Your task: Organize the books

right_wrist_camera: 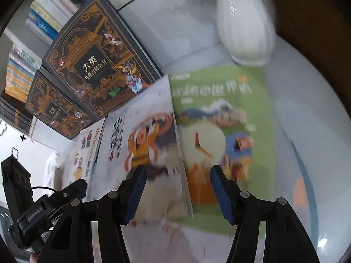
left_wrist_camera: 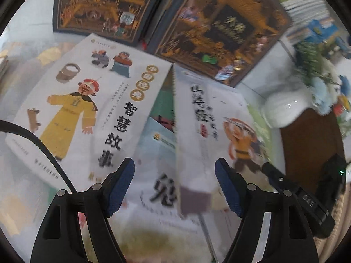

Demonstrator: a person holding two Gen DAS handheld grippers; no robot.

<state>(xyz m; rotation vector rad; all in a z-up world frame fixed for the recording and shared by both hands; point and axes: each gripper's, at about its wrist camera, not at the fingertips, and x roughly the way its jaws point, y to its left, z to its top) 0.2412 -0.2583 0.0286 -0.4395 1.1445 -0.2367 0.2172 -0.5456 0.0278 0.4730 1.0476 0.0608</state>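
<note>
Books lie scattered and overlapping on the desk (right_wrist_camera: 296, 92), the green picture book (right_wrist_camera: 221, 118) lower right; nothing looks stacked. Left tongs (left_wrist_camera: 174, 186) and right tongs (right_wrist_camera: 178, 191) are wide, holding nothing.

Left wrist view:
Two hardcover books (left_wrist_camera: 96, 6) (left_wrist_camera: 221, 35): upper frame, side by side, touching.
Yellow-robed-figure book (left_wrist_camera: 87, 109): centre left, overlapping the book with the large character (left_wrist_camera: 160, 175) at lower centre.
Orange-figure book (left_wrist_camera: 210, 131): centre right, lying over that same book.
Vase (left_wrist_camera: 285, 107): right, beside the orange-figure book.

Right wrist view:
Grass-cover book (right_wrist_camera: 230, 131): centre right, partly under the orange-figure book (right_wrist_camera: 142, 144).
Vase (right_wrist_camera: 243, 28): upper right, behind the grass-cover book.
Shelved books (right_wrist_camera: 39, 19): upper left.
</note>
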